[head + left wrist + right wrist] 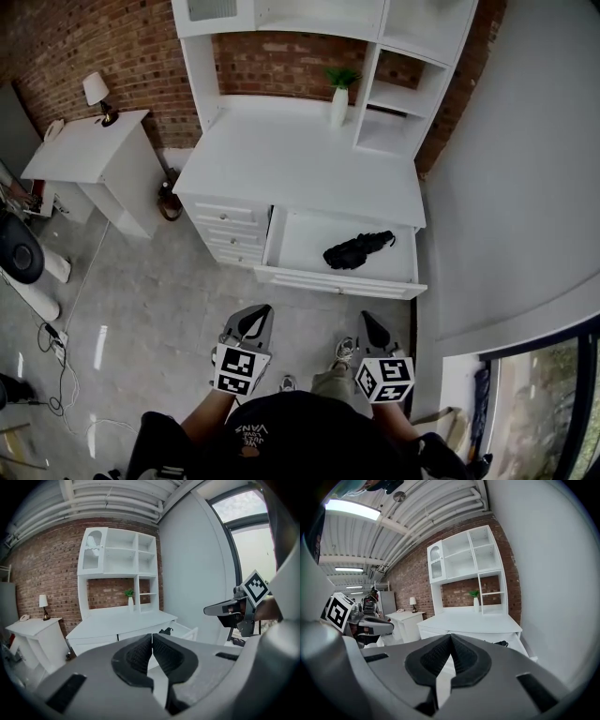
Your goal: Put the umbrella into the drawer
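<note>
Black folded umbrella (358,249) lies inside the open white drawer (337,281), right of centre in the head view, in the drawer's right half. The drawer juts from a white desk with hutch shelves (291,155) set against a red brick wall (112,47). Left gripper (152,639): jaws pressed together, nothing between them. Right gripper (450,639): pads meeting, also empty. Both hang over the grey floor (159,300) at bottom centre, apart from the drawer front. A green plant in a white vase (339,94) stands on the desk top.
</note>
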### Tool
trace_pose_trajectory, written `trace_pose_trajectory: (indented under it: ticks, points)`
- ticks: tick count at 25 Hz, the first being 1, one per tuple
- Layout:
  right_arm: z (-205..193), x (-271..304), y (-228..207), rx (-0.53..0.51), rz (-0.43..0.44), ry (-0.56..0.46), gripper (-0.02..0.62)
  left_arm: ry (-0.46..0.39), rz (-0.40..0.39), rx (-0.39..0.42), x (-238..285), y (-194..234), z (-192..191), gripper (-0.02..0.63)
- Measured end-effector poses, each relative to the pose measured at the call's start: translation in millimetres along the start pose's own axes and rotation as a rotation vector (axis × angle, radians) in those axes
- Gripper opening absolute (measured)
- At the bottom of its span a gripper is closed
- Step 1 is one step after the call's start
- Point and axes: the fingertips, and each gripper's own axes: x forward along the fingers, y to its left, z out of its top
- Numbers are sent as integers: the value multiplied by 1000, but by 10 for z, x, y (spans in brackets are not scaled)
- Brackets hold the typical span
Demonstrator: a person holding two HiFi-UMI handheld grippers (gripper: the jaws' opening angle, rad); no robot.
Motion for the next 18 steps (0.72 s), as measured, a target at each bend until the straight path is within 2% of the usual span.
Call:
trace_pose_trajectory:
  ticks: [9,18]
  points:
    - [41,54,321,-59,30,-8,1,-15,51,-19,-318,201,-117,11]
    - [109,68,353,-61,8,-35,0,-65,33,-19,-438,253,-30,11]
